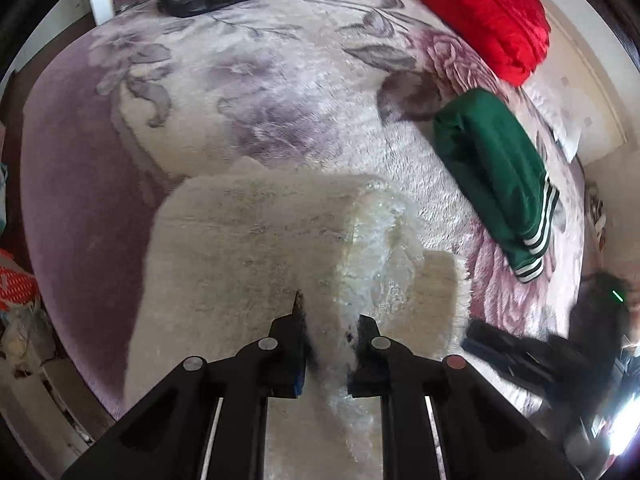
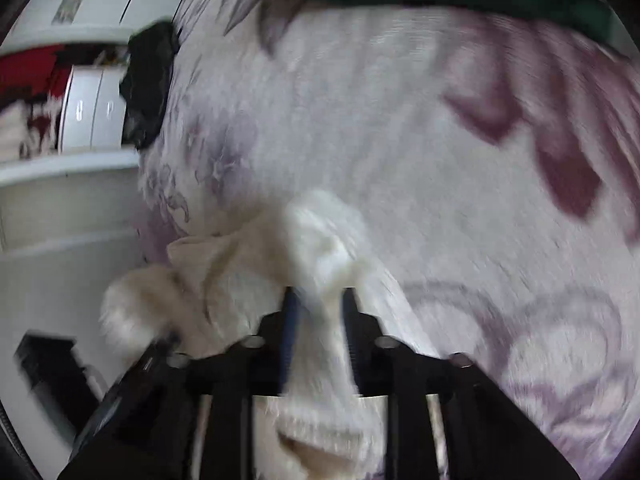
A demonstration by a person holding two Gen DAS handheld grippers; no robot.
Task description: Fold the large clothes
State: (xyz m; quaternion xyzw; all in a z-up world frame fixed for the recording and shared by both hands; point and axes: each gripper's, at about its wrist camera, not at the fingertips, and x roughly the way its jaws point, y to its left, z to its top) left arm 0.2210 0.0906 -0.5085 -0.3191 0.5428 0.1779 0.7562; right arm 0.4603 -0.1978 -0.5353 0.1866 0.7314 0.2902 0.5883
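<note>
Fluffy cream garment lies half-folded, pinched by left gripper.

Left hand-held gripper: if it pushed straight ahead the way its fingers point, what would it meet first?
The left hand-held gripper is shut on the fluffy white garment, so more of that garment comes first. Beyond it lies the floral blanket; depth is unclear.

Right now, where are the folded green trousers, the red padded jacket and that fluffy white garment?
Folded green trousers (image 1: 496, 176), left wrist view, mid-leg.
Red padded jacket (image 1: 486, 16), left wrist view, quilted middle.
Fluffy white garment (image 1: 240, 248), left wrist view, flat panel.
</note>
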